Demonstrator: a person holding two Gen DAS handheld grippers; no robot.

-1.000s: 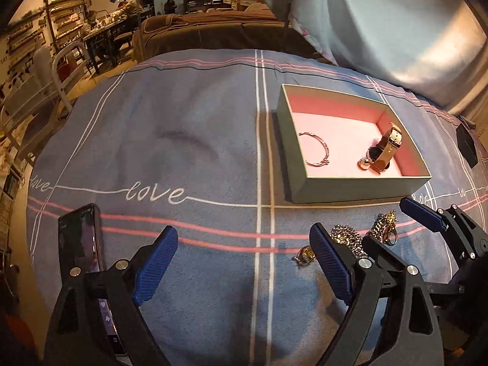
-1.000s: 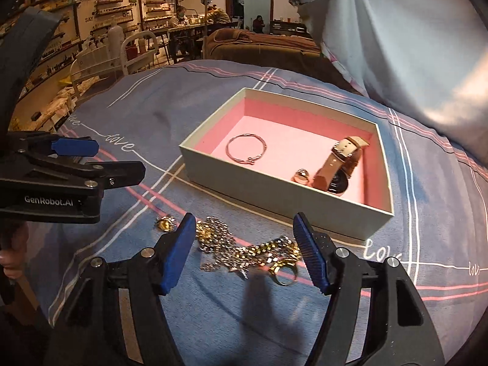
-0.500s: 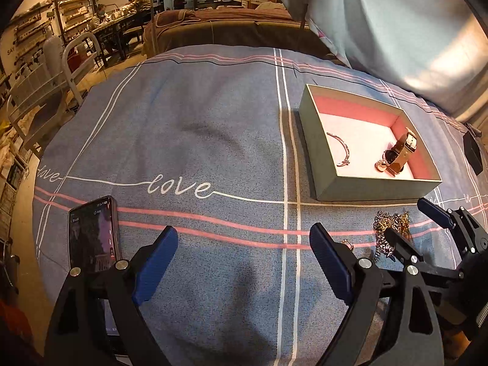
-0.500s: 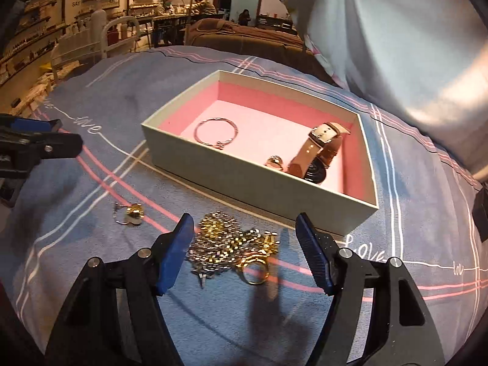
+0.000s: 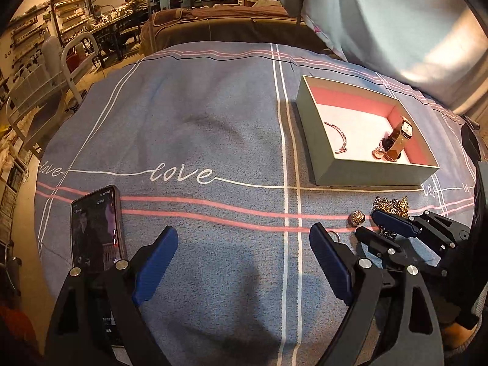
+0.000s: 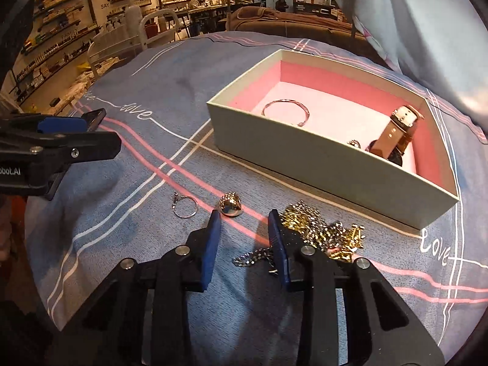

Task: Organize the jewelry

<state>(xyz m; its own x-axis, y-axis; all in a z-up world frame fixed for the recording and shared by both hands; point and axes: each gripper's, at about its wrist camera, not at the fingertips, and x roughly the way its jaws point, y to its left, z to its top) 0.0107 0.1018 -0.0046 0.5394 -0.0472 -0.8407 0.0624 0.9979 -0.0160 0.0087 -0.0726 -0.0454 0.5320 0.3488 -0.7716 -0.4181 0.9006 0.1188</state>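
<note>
Here, the box (image 6: 320, 164) was used as the landmark. A bangle (image 6: 285, 111) and a watch (image 6: 396, 134) were kept inside it. Just before it, the chain pile (image 6: 323, 228) was touched by the narrowed, empty right gripper (image 6: 242, 244). The left gripper (image 5: 241, 262) was held wide.

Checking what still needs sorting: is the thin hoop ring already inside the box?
No, the thin hoop ring lies on the blue bedspread, outside the box and left of the right claw.
</note>
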